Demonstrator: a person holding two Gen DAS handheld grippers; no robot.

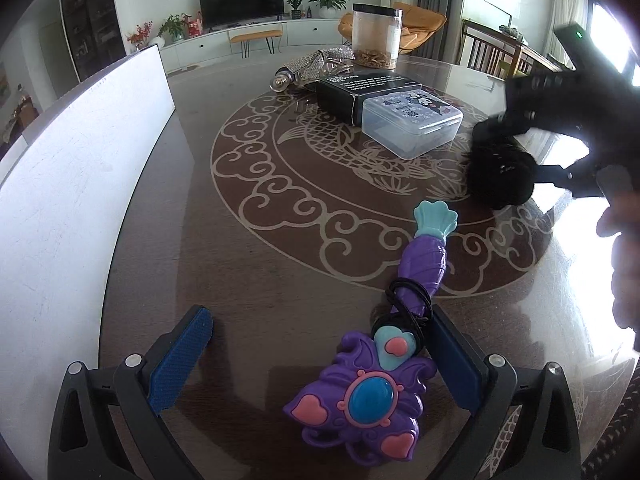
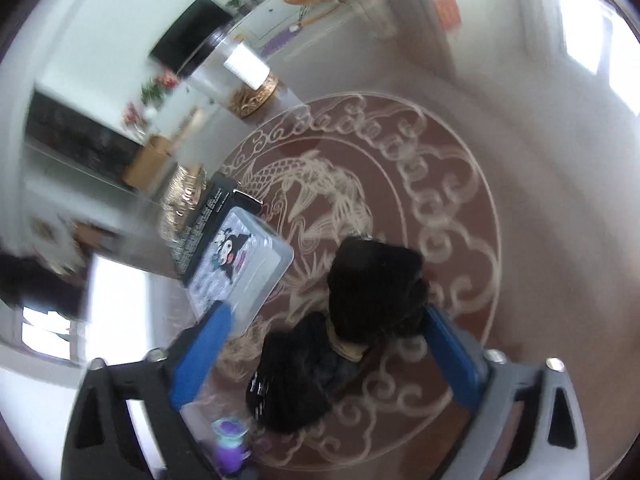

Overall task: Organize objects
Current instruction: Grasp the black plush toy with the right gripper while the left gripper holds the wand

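A purple toy wand (image 1: 360, 384) with a teal shell tip and a black cord around its neck lies on the patterned table. My left gripper (image 1: 320, 344) is open around its head; the right blue pad touches the wand. A black fluffy object (image 2: 372, 292) lies on the table between the open fingers of my right gripper (image 2: 324, 344), its furry end against the right pad. In the left wrist view the right gripper (image 1: 532, 148) is over that black object (image 1: 500, 176). The purple wand's tip shows at the bottom of the right wrist view (image 2: 230, 440).
A clear lidded box with a cartoon label (image 1: 412, 124) and a black carton (image 1: 356, 92) sit mid-table. Behind them stand a clear jar with a black lid (image 1: 376, 36) and a sparkly item (image 1: 316, 68). A white board (image 1: 72, 184) stands on the left.
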